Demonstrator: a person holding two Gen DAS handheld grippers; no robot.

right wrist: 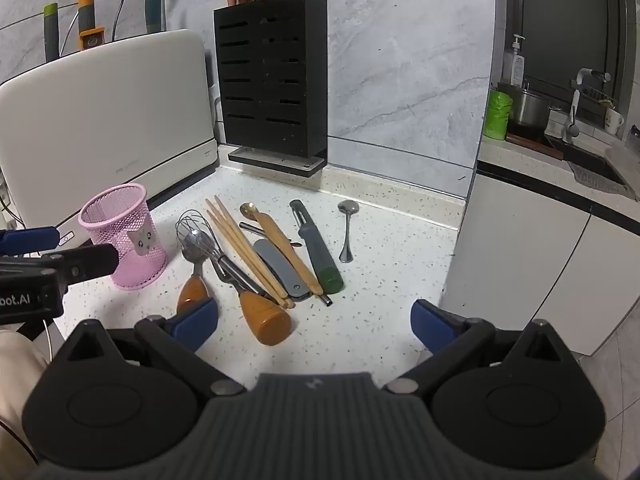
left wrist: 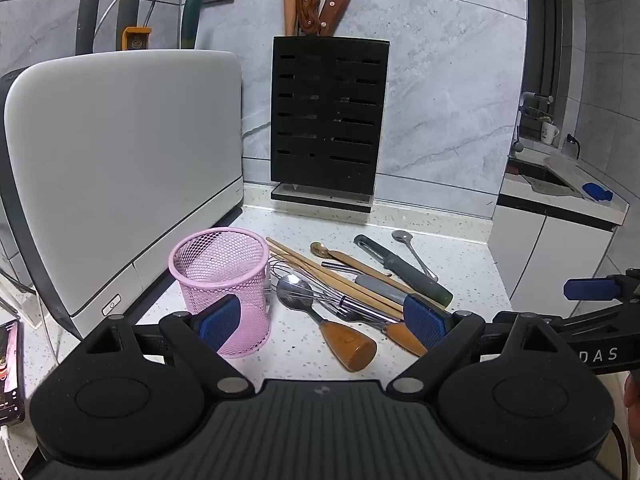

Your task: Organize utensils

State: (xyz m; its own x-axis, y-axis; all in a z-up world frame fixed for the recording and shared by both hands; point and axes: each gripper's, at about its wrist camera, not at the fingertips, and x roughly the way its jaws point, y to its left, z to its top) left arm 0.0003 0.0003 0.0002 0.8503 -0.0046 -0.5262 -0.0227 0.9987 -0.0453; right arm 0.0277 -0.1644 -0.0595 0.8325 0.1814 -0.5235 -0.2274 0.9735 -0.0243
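Both the left gripper (left wrist: pixel 322 320) and right gripper (right wrist: pixel 316 324) stood wide open, holding nothing. The utensils (right wrist: pixel 256 252) lay ahead of the right jaws, with the pink cup (left wrist: pixel 224 288) just beyond the left gripper's left finger.

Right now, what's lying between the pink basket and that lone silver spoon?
A pile of utensils: whisk, chopsticks, grey knife and peeler, between the pink mesh cup and the spoon. The right wrist view shows it best.
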